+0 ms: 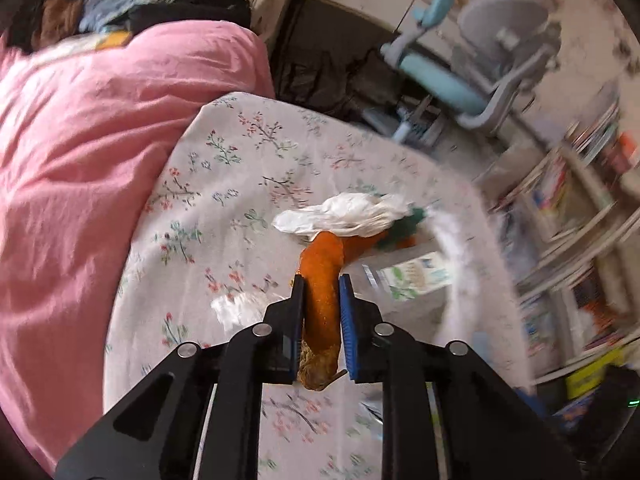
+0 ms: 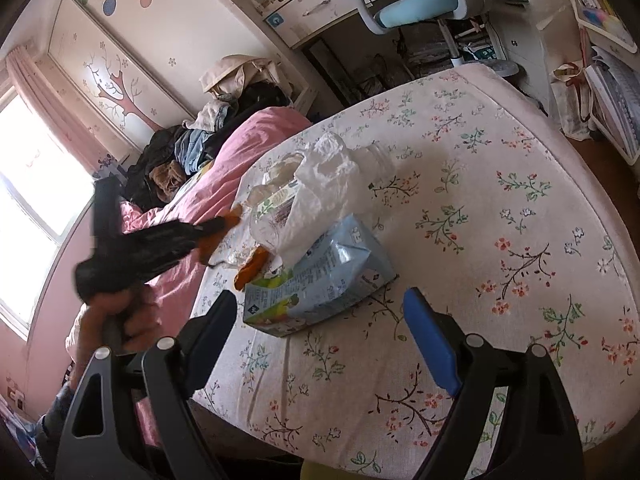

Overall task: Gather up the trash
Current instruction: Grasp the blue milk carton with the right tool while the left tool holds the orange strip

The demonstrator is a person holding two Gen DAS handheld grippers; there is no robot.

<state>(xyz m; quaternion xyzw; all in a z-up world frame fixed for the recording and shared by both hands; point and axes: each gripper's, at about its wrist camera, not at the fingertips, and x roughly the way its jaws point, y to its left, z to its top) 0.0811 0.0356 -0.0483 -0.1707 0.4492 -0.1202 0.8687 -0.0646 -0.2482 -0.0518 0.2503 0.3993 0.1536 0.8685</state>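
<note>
Bare floral sheet (image 2: 500, 208) on the right half of the bed, open for approach from the foot and right edge. Trash cluster mid-bed blocks the centre: blue carton (image 2: 320, 280) just ahead of the right gripper (image 2: 320, 308), white plastic bag (image 2: 320, 184) heaped behind it, clear bottle (image 2: 378, 160) beyond. Pink duvet (image 1: 100, 152) bulks along the left side, clothes pile (image 2: 192, 152) at its far end. Desk chair (image 2: 420, 0) stands off the far bed edge. Left gripper (image 1: 322, 284) with orange peel (image 1: 320, 280) occupies the space left of the cluster.

Crinkled white plastic bag (image 2: 320, 184) on matt floral cloth sheet (image 2: 480, 220).
</note>
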